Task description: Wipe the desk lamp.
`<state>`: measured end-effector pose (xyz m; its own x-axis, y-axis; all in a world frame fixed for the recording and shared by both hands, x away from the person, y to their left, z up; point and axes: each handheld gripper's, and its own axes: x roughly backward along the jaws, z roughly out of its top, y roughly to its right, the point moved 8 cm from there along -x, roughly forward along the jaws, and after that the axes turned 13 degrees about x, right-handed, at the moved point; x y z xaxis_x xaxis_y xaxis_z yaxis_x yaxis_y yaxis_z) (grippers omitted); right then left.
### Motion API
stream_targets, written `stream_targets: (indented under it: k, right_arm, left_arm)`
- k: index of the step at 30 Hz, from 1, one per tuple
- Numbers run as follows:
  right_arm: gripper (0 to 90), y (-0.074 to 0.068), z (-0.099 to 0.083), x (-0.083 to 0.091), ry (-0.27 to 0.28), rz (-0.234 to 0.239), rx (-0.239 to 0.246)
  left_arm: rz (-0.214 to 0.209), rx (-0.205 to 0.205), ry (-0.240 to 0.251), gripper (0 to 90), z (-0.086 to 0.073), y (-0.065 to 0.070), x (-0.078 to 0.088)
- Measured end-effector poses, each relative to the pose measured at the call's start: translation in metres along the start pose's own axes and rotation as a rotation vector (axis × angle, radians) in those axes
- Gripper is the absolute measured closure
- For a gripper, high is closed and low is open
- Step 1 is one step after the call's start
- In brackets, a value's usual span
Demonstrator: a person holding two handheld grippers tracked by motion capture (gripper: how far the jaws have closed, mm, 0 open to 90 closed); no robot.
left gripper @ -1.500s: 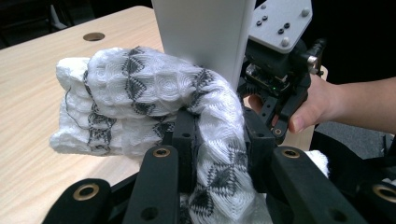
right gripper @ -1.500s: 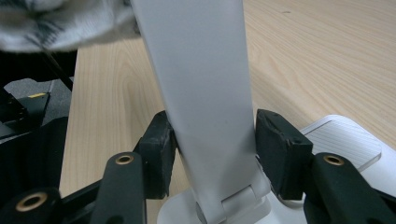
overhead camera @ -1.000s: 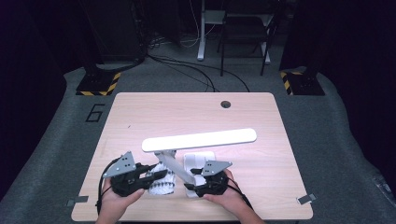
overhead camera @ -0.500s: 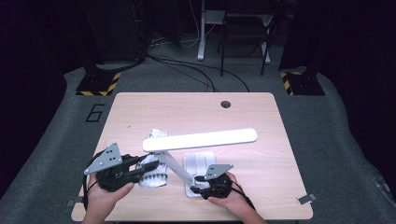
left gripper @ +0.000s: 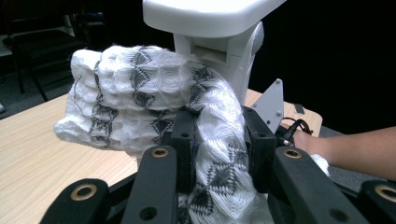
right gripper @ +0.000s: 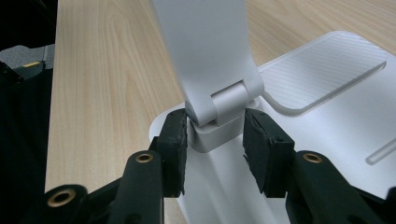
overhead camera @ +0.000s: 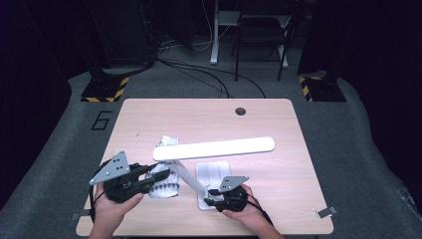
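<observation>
A white desk lamp stands on the wooden table, with its long head level over its flat base. My left gripper is shut on a white knitted cloth with a black pattern, held up beside the lamp's arm. In the left gripper view the cloth bulges out past the left gripper. My right gripper sits at the base's near end. Its jaws have just been closing, and in the right gripper view the right gripper has both pads against the lamp's hinge.
A crumpled white piece shows just behind the lamp head; I cannot tell whether it belongs to the held cloth. The table has a cable hole at the back. Dark stands and cables are on the floor beyond.
My left gripper has lifted and drawn left with the cloth in it. My right gripper's jaws have narrowed around the hinge at the lamp's base.
</observation>
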<state>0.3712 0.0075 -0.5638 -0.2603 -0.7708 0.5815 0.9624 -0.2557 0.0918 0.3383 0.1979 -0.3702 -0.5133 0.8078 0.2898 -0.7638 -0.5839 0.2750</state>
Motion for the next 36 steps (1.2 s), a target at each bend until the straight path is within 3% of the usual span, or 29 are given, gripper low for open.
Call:
stream_targets:
  k: [9, 18, 28, 36]
  right_arm:
    - [61.4, 0.0, -0.001, 0.0, -0.021, -0.021, 0.051]
    - [62.1, -0.001, -0.001, 0.0, -0.02, -0.032, 0.034]
    - [62.7, -0.002, -0.001, 0.001, -0.025, -0.015, 0.035]
    - [63.1, -0.002, -0.001, 0.001, -0.027, -0.009, 0.037]
  left_arm:
    - [-0.023, 0.002, -0.024, 70.7, -0.012, -0.001, -0.008]
    - [-0.037, 0.011, -0.035, 70.7, -0.025, -0.003, -0.017]
    - [-0.046, 0.013, -0.109, 70.7, -0.05, -0.005, -0.035]
    - [-0.06, 0.015, -0.132, 70.6, -0.068, -0.006, -0.048]
